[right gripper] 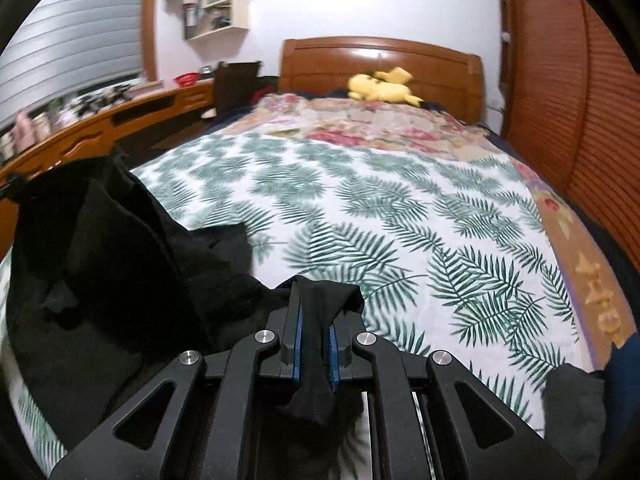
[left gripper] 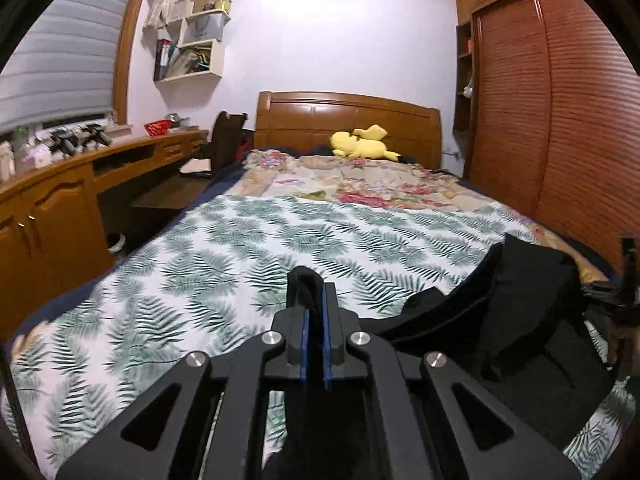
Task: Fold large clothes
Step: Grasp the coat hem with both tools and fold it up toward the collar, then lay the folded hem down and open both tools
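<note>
bed (left gripper: pixel 280 240) – fern-print sheet | wall shelves (left gripper: pixel 192 40) – cluttered | left hand-held gripper (left gripper: pixel 314 300), right hand-held gripper (right gripper: pixel 316 312) – each clamped on black garment (right gripper: pixel 120 248)

A: Black garment (left gripper: pixel 516 300), left wrist view: lower part hidden under the left gripper (left gripper: pixel 314 296); right end runs behind a dark object (left gripper: pixel 628 272) cut by the frame edge, identity unclear.

B: Same black garment, right wrist view (right gripper: pixel 120 240): left edge lost in the dark rim; the pinched part hides between the closed fingers of the right gripper (right gripper: pixel 316 304).

A: Shelf (left gripper: pixel 192 44) contents: too small to name.

B: Desk (right gripper: pixel 100 120) clutter: blurred, unreadable. Dark cloth (right gripper: pixel 572 404) at lower right: cut off, unidentified.

A: Bed (left gripper: pixel 240 260) foot: out of frame.
</note>
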